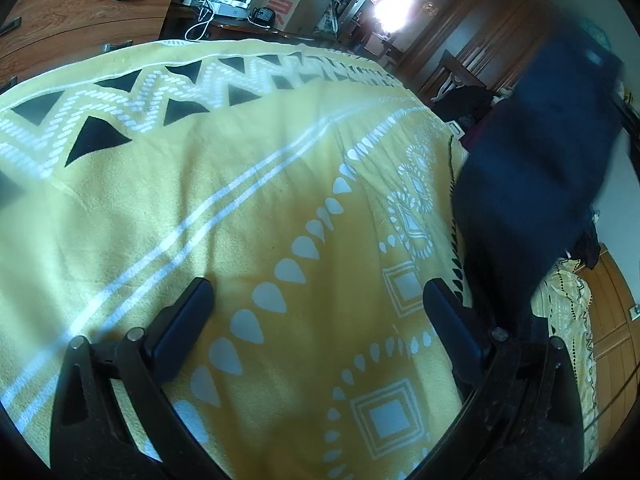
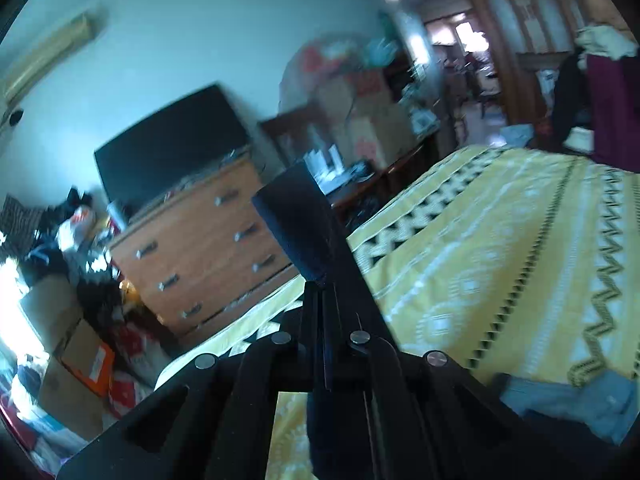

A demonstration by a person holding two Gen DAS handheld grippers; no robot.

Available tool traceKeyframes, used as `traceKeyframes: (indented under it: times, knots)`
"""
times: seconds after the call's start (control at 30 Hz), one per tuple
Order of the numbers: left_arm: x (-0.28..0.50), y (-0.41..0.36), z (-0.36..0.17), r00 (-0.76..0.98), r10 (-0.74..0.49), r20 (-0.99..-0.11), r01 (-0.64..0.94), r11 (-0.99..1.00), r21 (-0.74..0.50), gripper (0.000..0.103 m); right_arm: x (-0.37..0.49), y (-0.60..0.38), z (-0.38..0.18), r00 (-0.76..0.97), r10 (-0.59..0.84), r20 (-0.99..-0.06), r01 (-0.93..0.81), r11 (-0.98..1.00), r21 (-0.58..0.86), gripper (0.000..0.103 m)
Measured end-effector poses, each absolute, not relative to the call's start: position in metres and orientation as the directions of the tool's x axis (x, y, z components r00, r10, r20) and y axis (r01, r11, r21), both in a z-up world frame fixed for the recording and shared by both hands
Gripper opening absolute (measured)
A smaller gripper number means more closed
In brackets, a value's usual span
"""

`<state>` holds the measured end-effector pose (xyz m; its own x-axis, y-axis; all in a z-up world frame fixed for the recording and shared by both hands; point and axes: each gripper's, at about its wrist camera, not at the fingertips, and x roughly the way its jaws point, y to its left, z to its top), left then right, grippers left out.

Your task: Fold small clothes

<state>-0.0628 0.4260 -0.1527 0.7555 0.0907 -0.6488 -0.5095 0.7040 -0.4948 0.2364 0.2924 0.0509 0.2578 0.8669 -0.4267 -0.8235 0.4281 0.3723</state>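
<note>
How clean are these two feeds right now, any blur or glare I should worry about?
Left wrist view: the yellow blanket is sharp, the dark navy garment at the right is smeared by motion, and the ceiling lights blow out. Right wrist view: the whole room is motion-blurred, with window glare at the left edge; the right tool stays fairly crisp, pinching navy cloth.

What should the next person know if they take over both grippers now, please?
Left gripper: open, empty, over the yellow blanket.
Right gripper: shut on a dark blue garment, lifted off the bed; from the left wrist view it hangs in the air, blurred.
Done: garment picked up.
Left: lay it flat on the blanket and fold it. No fold shows yet.
</note>
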Motion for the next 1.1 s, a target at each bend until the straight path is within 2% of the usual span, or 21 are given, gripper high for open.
traceKeyframes:
  times: [0.17, 0.33, 0.47, 0.5, 0.57, 0.6, 0.67, 0.73, 0.8, 0.9, 0.97, 1.07, 1.1]
  knots:
    - [-0.059, 0.424, -0.153, 0.738, 0.101, -0.668, -0.521, 0.713, -0.468, 0.103, 0.232, 0.154, 0.050, 0.428, 0.823, -0.373, -0.726, 0.559, 0.400, 0.003]
    - [-0.053, 0.423, -0.154, 0.717, 0.110, -0.688, -0.534, 0.721, -0.441, 0.103, 0.230, 0.021, -0.017, 0.528, 0.773, -0.352, -0.546, 0.627, 0.556, 0.003]
    - [-0.045, 0.416, -0.154, 0.674, 0.143, -0.724, -0.559, 0.740, -0.375, 0.103, 0.212, -0.067, -0.109, 0.581, 0.672, -0.459, -0.342, 0.714, 0.611, 0.007]
    - [-0.043, 0.414, -0.155, 0.665, 0.150, -0.732, -0.564, 0.744, -0.359, 0.103, 0.211, -0.087, -0.138, 0.568, 0.654, -0.500, -0.269, 0.722, 0.637, 0.011]
    - [-0.039, 0.412, -0.155, 0.644, 0.162, -0.748, -0.572, 0.751, -0.330, 0.103, 0.205, -0.112, -0.185, 0.506, 0.627, -0.592, -0.136, 0.736, 0.663, 0.014]
    - [-0.039, 0.412, -0.156, 0.638, 0.166, -0.752, -0.575, 0.753, -0.322, 0.103, 0.195, -0.121, -0.200, 0.485, 0.632, -0.604, -0.104, 0.727, 0.678, 0.015]
    - [-0.038, 0.410, -0.156, 0.628, 0.176, -0.758, -0.579, 0.757, -0.304, 0.103, 0.181, -0.129, -0.205, 0.476, 0.641, -0.602, -0.107, 0.722, 0.684, 0.020]
    - [-0.036, 0.408, -0.156, 0.617, 0.186, -0.765, -0.584, 0.759, -0.287, 0.103, 0.173, -0.140, -0.199, 0.482, 0.662, -0.574, -0.114, 0.697, 0.708, 0.045]
    - [-0.033, 0.406, -0.156, 0.602, 0.198, -0.774, -0.590, 0.762, -0.264, 0.103, 0.173, -0.149, -0.185, 0.513, 0.660, -0.549, -0.140, 0.695, 0.705, 0.052]
    - [-0.029, 0.404, -0.157, 0.580, 0.215, -0.786, -0.598, 0.768, -0.231, 0.103, 0.189, -0.161, -0.163, 0.541, 0.659, -0.523, -0.173, 0.695, 0.698, 0.055]
    - [-0.028, 0.404, -0.156, 0.575, 0.218, -0.789, -0.600, 0.768, -0.224, 0.103, 0.204, -0.161, -0.163, 0.527, 0.638, -0.561, -0.155, 0.722, 0.674, 0.058]
    - [-0.028, 0.404, -0.156, 0.568, 0.222, -0.793, -0.602, 0.769, -0.215, 0.103, 0.232, -0.152, -0.193, 0.447, 0.619, -0.646, -0.118, 0.757, 0.643, 0.058]
    - [-0.028, 0.404, -0.156, 0.564, 0.224, -0.795, -0.602, 0.770, -0.211, 0.103, 0.236, -0.152, -0.204, 0.427, 0.617, -0.662, -0.118, 0.763, 0.635, 0.048]
